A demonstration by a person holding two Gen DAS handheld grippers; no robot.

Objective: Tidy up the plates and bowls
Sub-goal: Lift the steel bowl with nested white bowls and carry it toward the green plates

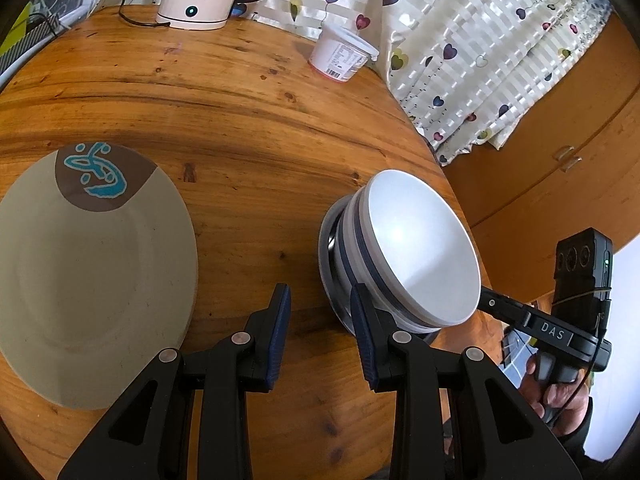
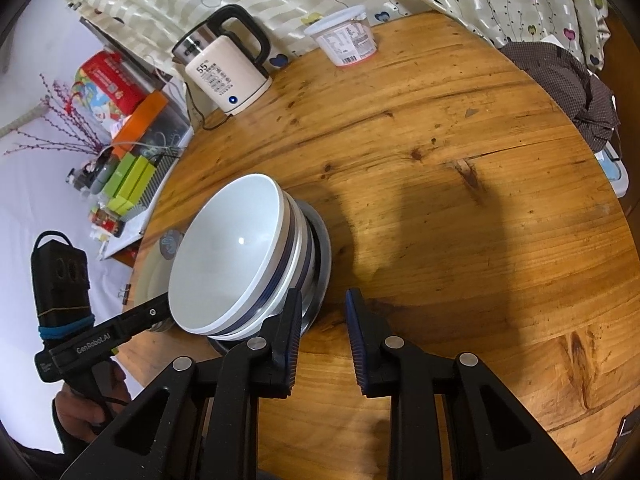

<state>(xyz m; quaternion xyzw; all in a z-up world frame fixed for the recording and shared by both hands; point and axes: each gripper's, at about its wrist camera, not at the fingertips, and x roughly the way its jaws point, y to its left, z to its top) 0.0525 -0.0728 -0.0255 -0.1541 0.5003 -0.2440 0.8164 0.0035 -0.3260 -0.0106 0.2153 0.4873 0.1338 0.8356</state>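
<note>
On the round wooden table (image 2: 460,208) a stack of white bowls (image 1: 404,252) with dark blue bands is seen, tilted on a metal dish (image 2: 320,268) that lies under it. The stack is placed near the table's edge, on the side where the right gripper (image 2: 322,332) is held. A beige plate (image 1: 92,276) with a brown patch and a blue motif is laid flat close to the opposite edge, well apart from the bowls.

The left gripper (image 1: 320,332) is held above bare wood between plate and bowls; its jaws stand apart with nothing between them, and the right-hand finger is seen just in front of the stack's lower rim. Whether it touches the stack cannot be told. The jaws of the right gripper are narrowly parted and empty too, with only table surface showing in the gap; its left-hand finger lies beside the dish's rim.

Toward the far edge a white electric kettle (image 2: 228,76) with a black handle and a lidded plastic tub (image 1: 342,54) are set in front of a heart-patterned curtain (image 1: 480,40). A dark checked cloth (image 2: 568,88) is draped over the table's far right edge.
</note>
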